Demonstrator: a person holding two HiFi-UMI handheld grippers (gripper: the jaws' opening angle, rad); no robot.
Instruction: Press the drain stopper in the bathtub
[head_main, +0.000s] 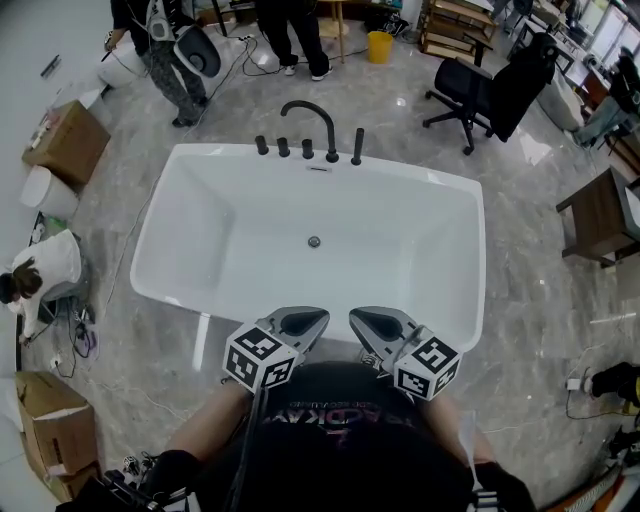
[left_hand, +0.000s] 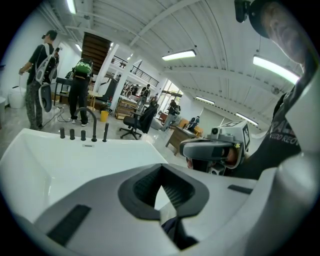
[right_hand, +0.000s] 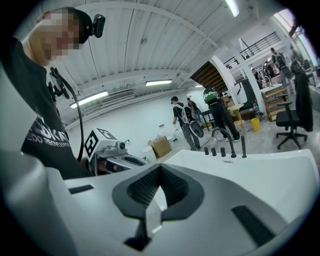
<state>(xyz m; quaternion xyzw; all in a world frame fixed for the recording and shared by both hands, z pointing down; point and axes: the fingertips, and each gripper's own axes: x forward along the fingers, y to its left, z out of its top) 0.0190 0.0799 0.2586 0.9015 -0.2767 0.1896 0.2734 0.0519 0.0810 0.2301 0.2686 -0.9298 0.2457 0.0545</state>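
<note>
Head view steeply down over bathtub (head_main: 250, 230); both gripper views low, beside its rim, sharing faucet (left_hand: 93, 129)

A black office chair (head_main: 490, 90) stands on the grey stone floor (head_main: 540, 290), with a yellow bucket (head_main: 379, 46) beyond it. A cardboard box (head_main: 66, 143) sits left, and a wooden table (head_main: 600, 215) right.

I work in a big open workshop hall. The tub (head_main: 200, 230) stands alone on a grey stone floor (head_main: 540, 300), with cardboard boxes (head_main: 66, 143), an office chair (head_main: 480, 92), wooden racks (head_main: 450, 35) and loose cables (head_main: 84, 338) around it. Overhead are a ribbed ceiling (left_hand: 165, 30), strip lights (left_hand: 178, 55) and a staircase (left_hand: 95, 47).
</note>
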